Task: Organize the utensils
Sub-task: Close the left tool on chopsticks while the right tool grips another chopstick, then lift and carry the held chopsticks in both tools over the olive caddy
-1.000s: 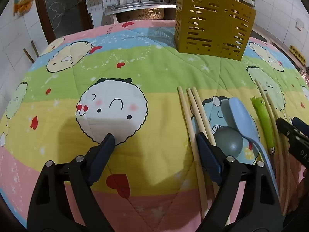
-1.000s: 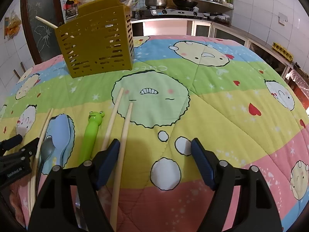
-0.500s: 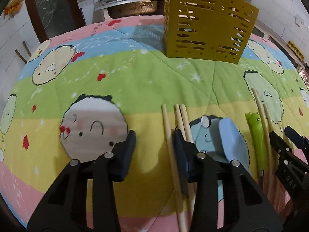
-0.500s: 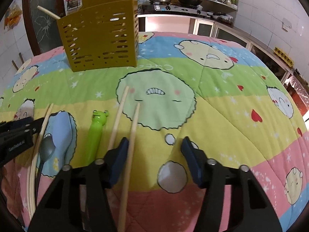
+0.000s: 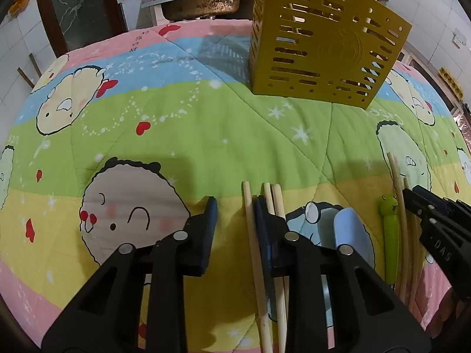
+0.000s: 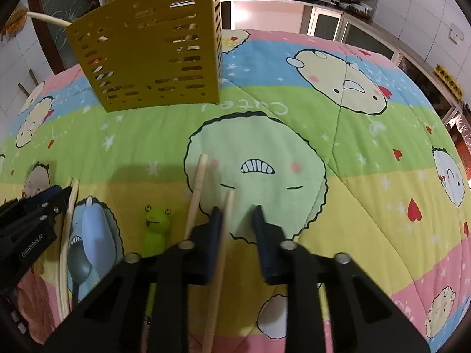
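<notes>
So the surface is a quilted cartoon blanket point(image 5: 206, 135) in pink, blue, green and yellow stripes. Sitting on it: a yellow slotted utensil holder point(image 5: 323, 47) at the far end, three wooden chopsticks point(image 5: 250, 223) side by side, a blue spoon point(image 5: 350, 232), a green frog-handled utensil point(image 5: 390, 235), plus two more chopsticks point(image 6: 197, 188) further right.

free: quilt point(image 6: 368, 194) right side | blocked: yellow caddy point(image 6: 147, 58) far; utensil row point(image 5: 391, 235) near centre

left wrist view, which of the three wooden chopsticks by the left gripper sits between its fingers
The leftmost wooden chopstick, lying alone between the closing left gripper fingers; the other two chopsticks lie beyond its right finger.
</notes>
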